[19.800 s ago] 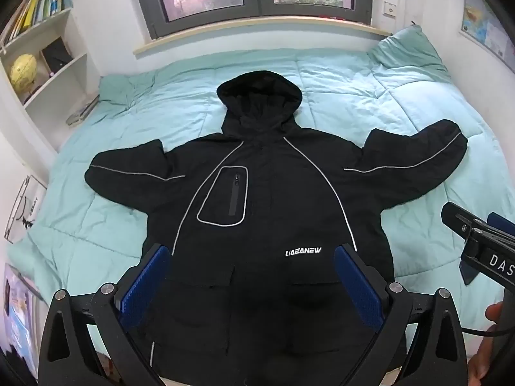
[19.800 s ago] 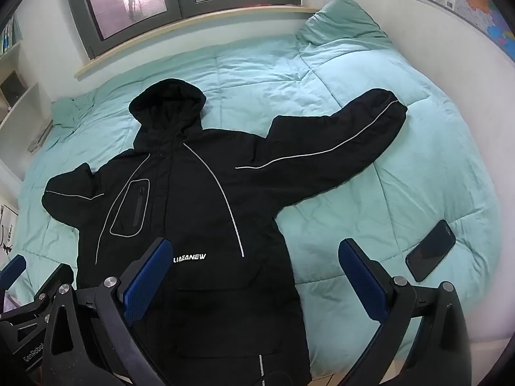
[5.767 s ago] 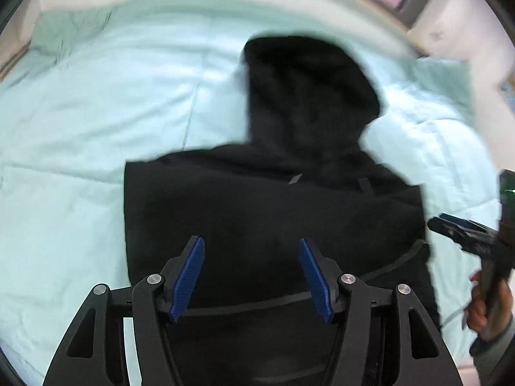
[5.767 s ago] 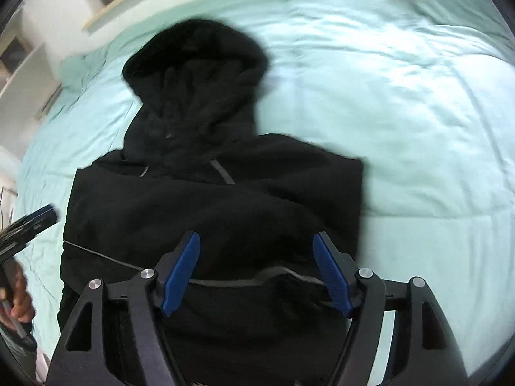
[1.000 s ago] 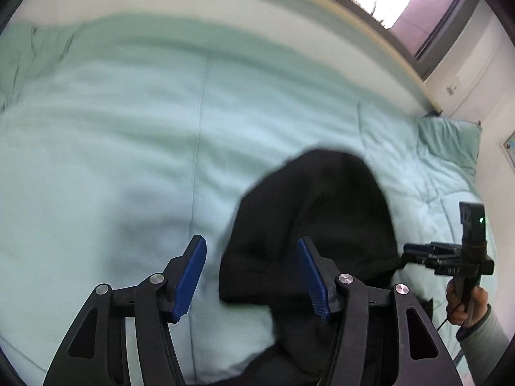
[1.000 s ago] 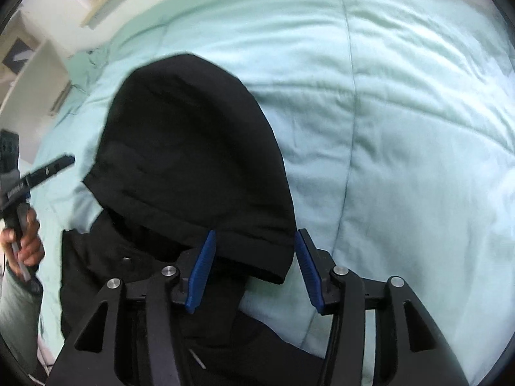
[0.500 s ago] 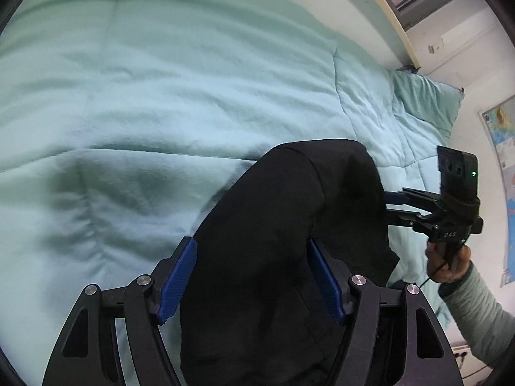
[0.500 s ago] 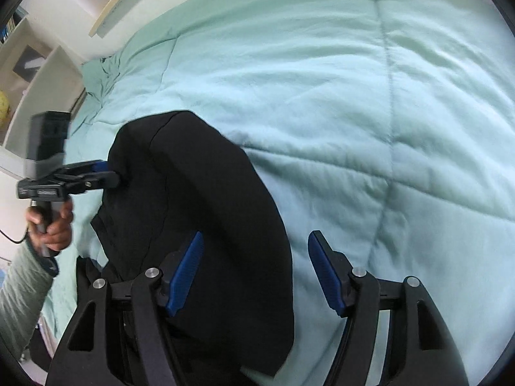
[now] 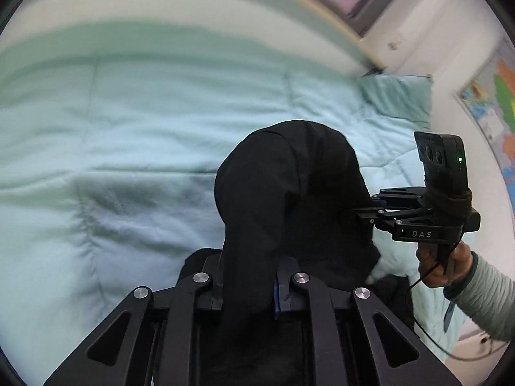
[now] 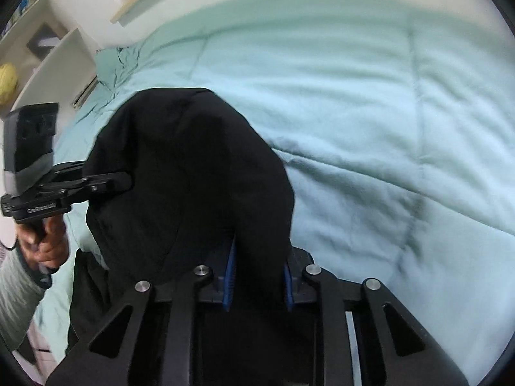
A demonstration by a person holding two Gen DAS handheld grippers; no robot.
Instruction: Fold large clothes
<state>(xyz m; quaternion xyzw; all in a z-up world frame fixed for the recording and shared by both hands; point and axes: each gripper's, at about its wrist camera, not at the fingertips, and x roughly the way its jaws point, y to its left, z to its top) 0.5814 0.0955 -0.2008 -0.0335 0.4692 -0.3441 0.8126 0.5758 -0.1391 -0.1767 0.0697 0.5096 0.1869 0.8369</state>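
Left gripper (image 9: 249, 284), right gripper (image 10: 259, 284) just closed, pinching hood (image 9: 289, 186).

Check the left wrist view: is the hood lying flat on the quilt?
No: the hood stands bunched up off the quilt, pinched at its edge in the left gripper.

Each camera sits on a gripper and looks forward and down along its two fingers. Both are very near the black puffy hood (image 9: 289, 193) of the jacket, on the pale green quilted blanket (image 9: 128, 112). The left view sees the hood from its left side, with the window far behind it. The right view sees it from its right side (image 10: 193, 167). Both share the hood and blanket.
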